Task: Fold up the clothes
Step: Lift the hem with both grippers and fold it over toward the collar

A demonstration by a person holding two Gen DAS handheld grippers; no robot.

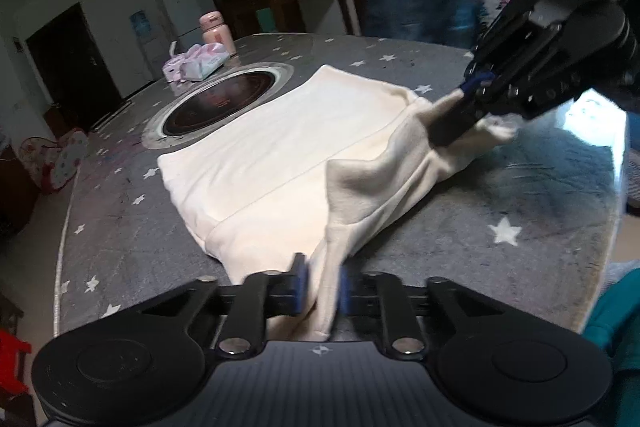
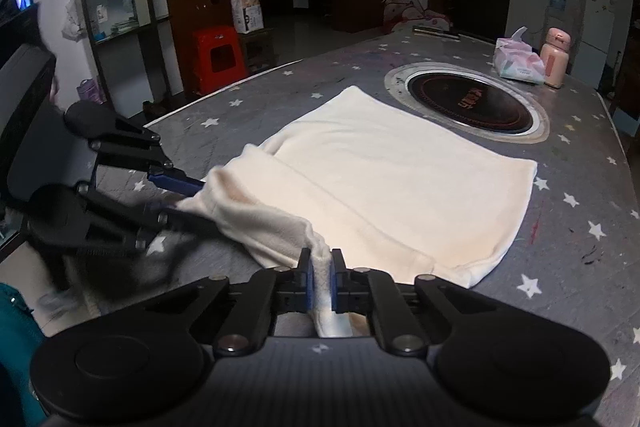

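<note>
The cloth [image 2: 384, 167], cream and thick, is spread on the table [image 2: 580, 267] beside the round hob [image 2: 468, 105], most of it flat, its near edge lifted into a ridge. That edge is pinched at two points: the right gripper [image 2: 320, 277] is clamped on one bunched corner, and the left gripper [image 1: 323, 281] is clamped on the other, a band of cloth running up between its blue pads.

A slip is judged the main risk: little cloth is held in each grip, and a thick fleece could be pulled out if the two ends are carried unevenly. If one end is raised faster, the fold line would be skewed and the flat part dragged toward the hob. A seam already runs across the flat part, so an earlier or a later fold may be in hand; this cannot be settled.

Ahead, open room is given over the cloth itself. The tissue pack [image 2: 518, 61] and pink bottle [image 2: 555, 59] stand beyond the hob, well apart. The near table edge lies close under both grippers, where hanging cloth could be caught.
</note>
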